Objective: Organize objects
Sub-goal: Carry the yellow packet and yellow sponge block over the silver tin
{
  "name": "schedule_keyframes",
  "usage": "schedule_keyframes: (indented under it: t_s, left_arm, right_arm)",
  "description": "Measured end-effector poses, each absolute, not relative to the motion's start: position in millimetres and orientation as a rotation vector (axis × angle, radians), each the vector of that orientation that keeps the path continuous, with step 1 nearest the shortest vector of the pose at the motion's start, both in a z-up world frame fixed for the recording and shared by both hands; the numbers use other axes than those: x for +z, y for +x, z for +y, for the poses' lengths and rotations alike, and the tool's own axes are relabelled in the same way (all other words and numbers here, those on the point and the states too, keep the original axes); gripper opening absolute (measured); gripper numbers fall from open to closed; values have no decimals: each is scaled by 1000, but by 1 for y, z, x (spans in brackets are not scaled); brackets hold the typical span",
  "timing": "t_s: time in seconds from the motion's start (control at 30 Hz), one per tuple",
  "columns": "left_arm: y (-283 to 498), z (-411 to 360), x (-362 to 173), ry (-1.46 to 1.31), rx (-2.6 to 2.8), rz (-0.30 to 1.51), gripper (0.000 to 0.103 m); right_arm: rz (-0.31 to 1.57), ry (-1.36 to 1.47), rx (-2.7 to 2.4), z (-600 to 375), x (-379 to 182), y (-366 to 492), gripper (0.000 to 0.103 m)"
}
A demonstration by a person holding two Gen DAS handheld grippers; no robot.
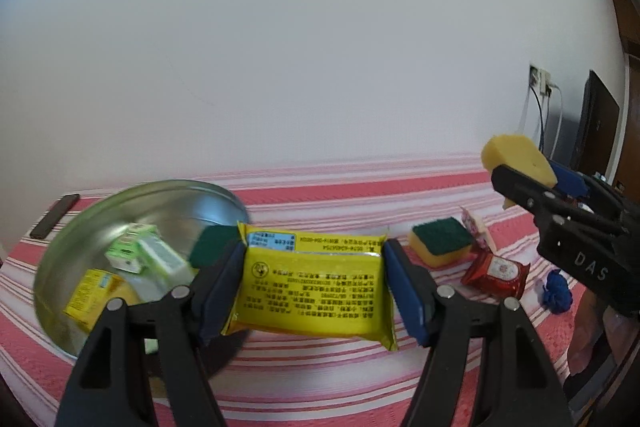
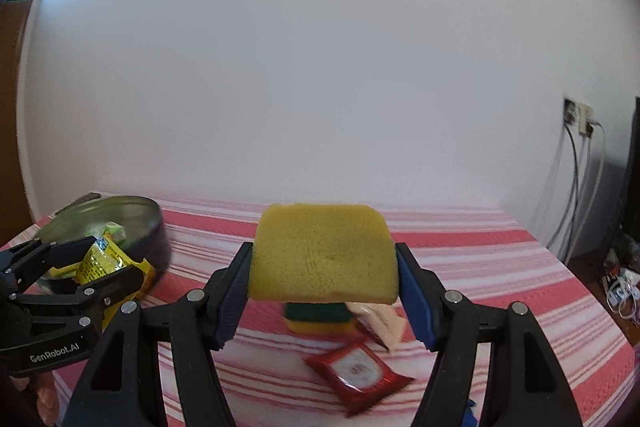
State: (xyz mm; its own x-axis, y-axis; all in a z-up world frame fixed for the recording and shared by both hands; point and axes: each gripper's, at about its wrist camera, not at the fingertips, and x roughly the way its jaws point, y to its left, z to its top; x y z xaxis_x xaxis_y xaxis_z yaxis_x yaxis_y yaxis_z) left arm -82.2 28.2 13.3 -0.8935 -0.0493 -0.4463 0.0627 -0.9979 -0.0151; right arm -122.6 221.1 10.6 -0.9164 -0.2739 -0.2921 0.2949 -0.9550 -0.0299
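My left gripper [image 1: 314, 287] is shut on a yellow snack packet [image 1: 312, 291], held above the striped cloth just right of a metal bowl [image 1: 192, 199]. The bowl holds a green carton [image 1: 140, 251], another yellow packet [image 1: 92, 293] and a green-topped sponge [image 1: 212, 243]. My right gripper [image 2: 324, 283] is shut on a yellow sponge [image 2: 324, 255], lifted off the table. That sponge [image 1: 520, 159] and the right gripper [image 1: 532, 183] show at the right edge of the left wrist view. The left gripper [image 2: 108, 263] with its packet [image 2: 100, 263] appears by the bowl [image 2: 156, 227] in the right wrist view.
On the red-and-white striped cloth [image 2: 480, 267] lie a green-and-yellow sponge [image 2: 320, 317], a red packet [image 2: 356, 375], a pale sachet [image 2: 384, 323] and a blue ball [image 1: 556, 291]. A dark phone [image 1: 54, 217] lies beyond the bowl. Cables [image 2: 576, 187] hang at the right wall.
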Motion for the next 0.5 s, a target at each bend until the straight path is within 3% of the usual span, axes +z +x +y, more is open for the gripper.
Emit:
schedule_keyframes:
  t_s: [0.5]
  left_arm:
    - [-58, -68, 28, 656, -2877, 105, 70]
  right_arm:
    - [179, 376, -2632, 127, 32, -136, 69]
